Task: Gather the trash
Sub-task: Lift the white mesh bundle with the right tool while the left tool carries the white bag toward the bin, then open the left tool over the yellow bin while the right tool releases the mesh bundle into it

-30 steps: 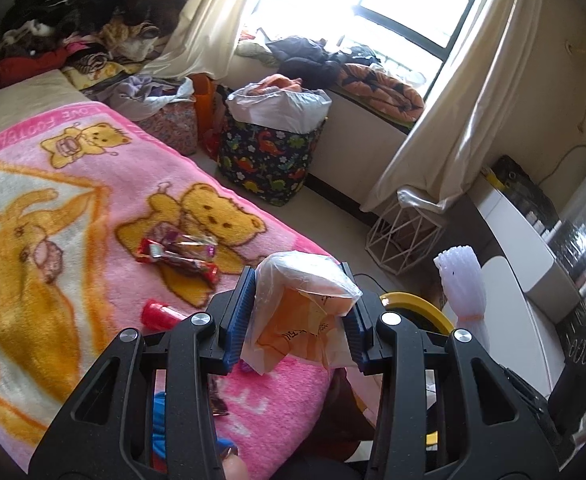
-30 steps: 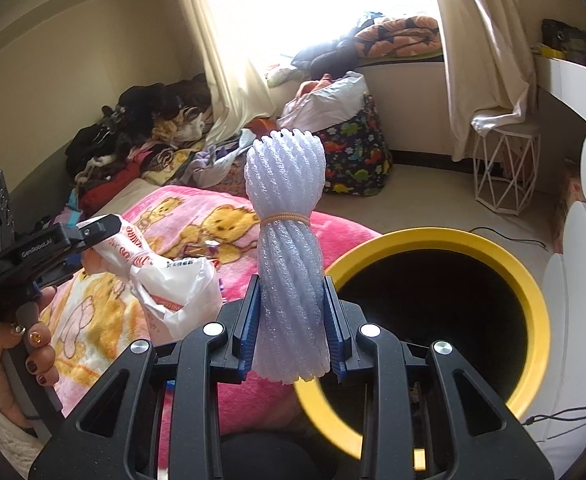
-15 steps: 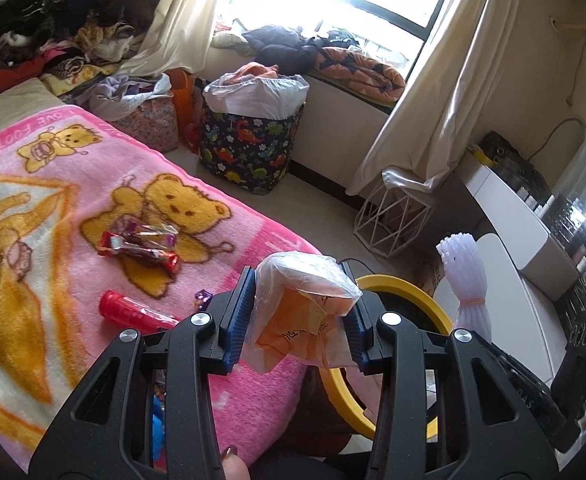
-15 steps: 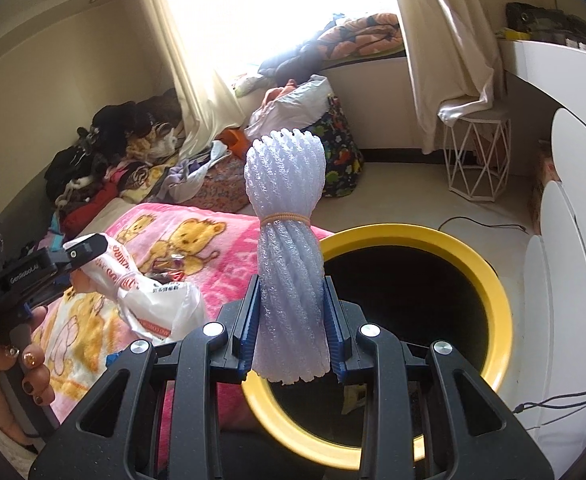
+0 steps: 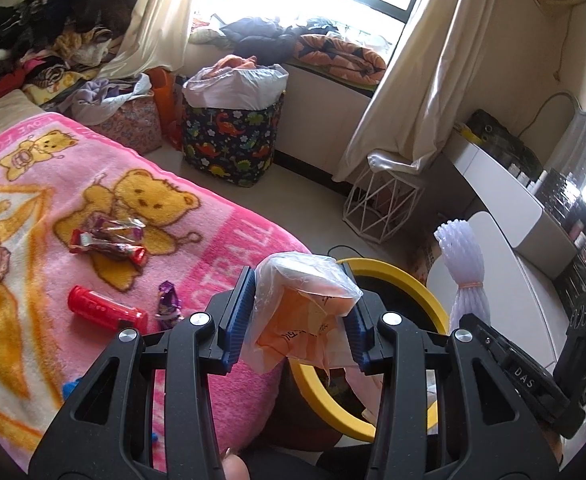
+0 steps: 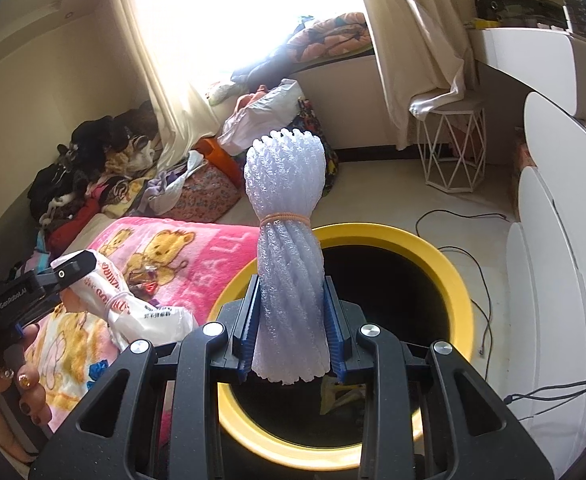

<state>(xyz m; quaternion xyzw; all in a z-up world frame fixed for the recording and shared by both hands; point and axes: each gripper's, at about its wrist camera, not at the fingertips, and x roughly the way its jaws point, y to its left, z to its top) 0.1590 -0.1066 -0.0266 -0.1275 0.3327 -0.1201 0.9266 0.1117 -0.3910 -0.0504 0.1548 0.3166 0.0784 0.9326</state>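
Note:
My left gripper (image 5: 299, 316) is shut on a crumpled plastic bag (image 5: 305, 312), white and orange, held at the bed's edge beside the yellow-rimmed trash bin (image 5: 409, 284). The bag also shows in the right wrist view (image 6: 133, 304). My right gripper (image 6: 291, 320) is shut on a white foam net bundle (image 6: 287, 248) tied with a rubber band, held upright over the bin (image 6: 453, 280). The bundle also shows in the left wrist view (image 5: 463, 268). On the pink blanket (image 5: 33, 216) lie candy wrappers (image 5: 109, 238), a red tube (image 5: 107, 308) and a purple wrapper (image 5: 167, 304).
A dinosaur-print laundry bag (image 5: 233, 136) and piles of clothes (image 5: 53, 52) stand by the window. A white wire stool (image 6: 451, 148) stands under the curtain. White furniture (image 6: 557, 240) lines the right side. Cables (image 6: 477, 264) lie on the floor. Some trash (image 6: 341, 396) lies inside the bin.
Both grippers have moved toward the bin with their loads. The bin now sits nearer and more centred under the right gripper. The left gripper has reached the bed's edge.

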